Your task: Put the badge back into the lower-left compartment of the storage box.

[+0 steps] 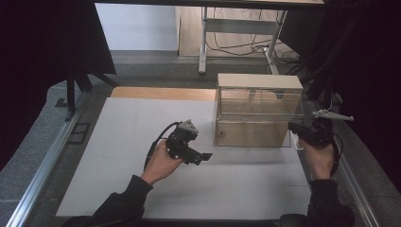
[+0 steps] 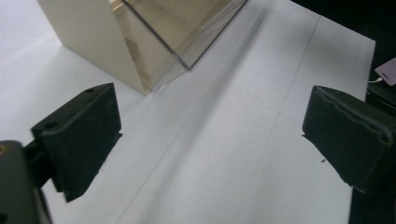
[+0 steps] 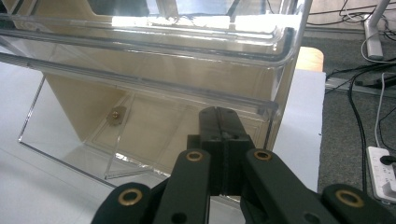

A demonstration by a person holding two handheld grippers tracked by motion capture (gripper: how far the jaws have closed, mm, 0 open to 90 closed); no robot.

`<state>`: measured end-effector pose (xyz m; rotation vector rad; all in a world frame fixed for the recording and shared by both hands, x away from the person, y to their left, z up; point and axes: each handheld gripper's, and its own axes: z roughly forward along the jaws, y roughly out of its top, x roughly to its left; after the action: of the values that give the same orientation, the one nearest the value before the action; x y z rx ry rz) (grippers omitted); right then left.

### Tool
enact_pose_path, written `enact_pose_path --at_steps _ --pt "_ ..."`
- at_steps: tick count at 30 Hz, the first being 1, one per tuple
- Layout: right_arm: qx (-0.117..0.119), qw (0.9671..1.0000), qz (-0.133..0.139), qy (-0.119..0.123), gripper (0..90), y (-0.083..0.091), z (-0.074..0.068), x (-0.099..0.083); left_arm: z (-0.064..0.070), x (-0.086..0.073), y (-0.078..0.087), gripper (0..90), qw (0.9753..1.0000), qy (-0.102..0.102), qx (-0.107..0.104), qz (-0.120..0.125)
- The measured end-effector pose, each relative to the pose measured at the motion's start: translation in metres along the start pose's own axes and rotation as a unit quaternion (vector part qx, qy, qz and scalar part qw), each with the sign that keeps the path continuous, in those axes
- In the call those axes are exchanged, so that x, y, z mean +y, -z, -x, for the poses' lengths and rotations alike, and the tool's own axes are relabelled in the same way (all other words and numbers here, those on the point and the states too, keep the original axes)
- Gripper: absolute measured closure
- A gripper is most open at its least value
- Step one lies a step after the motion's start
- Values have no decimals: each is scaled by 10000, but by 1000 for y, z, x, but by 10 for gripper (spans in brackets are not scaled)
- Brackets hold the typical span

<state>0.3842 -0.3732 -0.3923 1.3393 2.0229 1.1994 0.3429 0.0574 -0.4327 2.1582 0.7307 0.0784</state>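
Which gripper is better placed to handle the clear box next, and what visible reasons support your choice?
Probably the right gripper: it sits at the clear box, its jaws closed by the front right corner. The left gripper hangs open over bare white table, apart from the box.

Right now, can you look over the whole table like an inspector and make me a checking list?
Surface: white table top, flat and bare around the box; a wooden strip shows along its far edge.
Job's things: clear box with beige top and side panels, standing upright at the table's right.
Clutter: nothing seen on the table top.
Grippers: left hand-held gripper, jaws wide apart, nothing between them, pointing towards the box; right hand-held gripper, jaws pressed together, tips at the box's clear front, contact unclear.
Cables: a black cable loops from the left one; loose wires on the floor behind.
Surroundings: desk legs beyond, dark curtains at both sides.
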Motion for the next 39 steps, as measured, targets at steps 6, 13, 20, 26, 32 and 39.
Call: enact_pose_path --at_steps 6,13,20,26,32,39 --pt "-2 10000 4 -4 898 0 0 0 -1 -19 20 0 9999 64 26 117" --pt "3 10000 0 -3 898 -1 0 0 -1 -44 45 0 9994 207 -60 266" --pt "9 10000 2 -3 898 -1 0 0 3 -71 70 0 9986 353 -4 387" --pt "8 10000 3 -4 898 -1 0 0 7 -99 93 0 9971 525 116 537" --pt "-4 10000 -2 -2 898 -1 0 0 10 -126 117 0 9941 738 316 727" --pt "4 10000 6 -4 898 -1 0 -1 13 -159 137 0 9902 974 600 797"
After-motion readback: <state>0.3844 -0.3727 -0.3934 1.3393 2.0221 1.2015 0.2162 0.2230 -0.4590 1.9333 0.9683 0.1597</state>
